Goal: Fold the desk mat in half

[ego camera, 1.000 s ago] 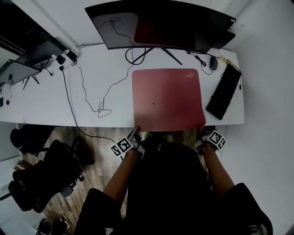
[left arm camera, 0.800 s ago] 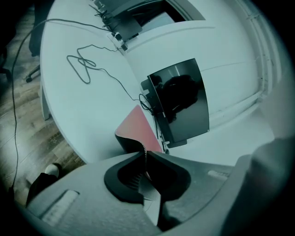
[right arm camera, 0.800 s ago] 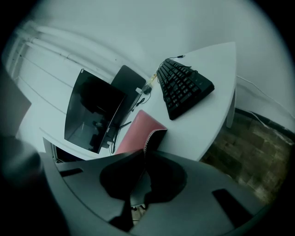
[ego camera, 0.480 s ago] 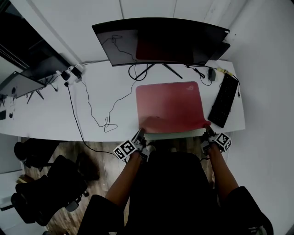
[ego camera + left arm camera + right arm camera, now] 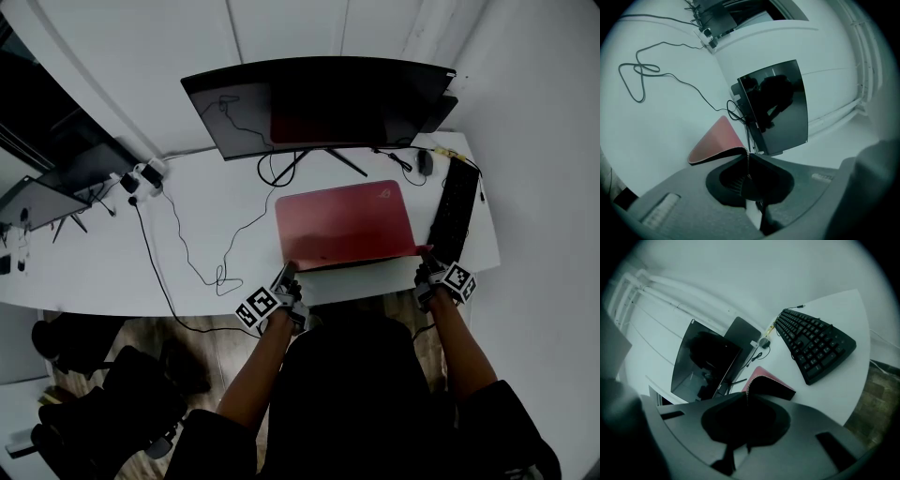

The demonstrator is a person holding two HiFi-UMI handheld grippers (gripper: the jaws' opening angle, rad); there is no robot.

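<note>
Clamped on mat (image 5: 345, 223) near corners: left gripper (image 5: 287, 272), right gripper (image 5: 424, 264); near edge now lifted, carried toward 12 o'clock, fold under way

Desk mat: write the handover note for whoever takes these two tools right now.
Left tool: shut on the desk mat at its near left corner.
Right tool: shut on the mat's near right corner.
Where: the red mat lies on the white desk in front of the monitor, with the keyboard to its right. Its near edge is lifted off the desk; the far part lies flat.
Done: both near corners gripped, near edge raised.
Left: carry the near edge over to the far edge, lay it down lined up, then release. Moving both tools together should keep the fold straight.
</note>
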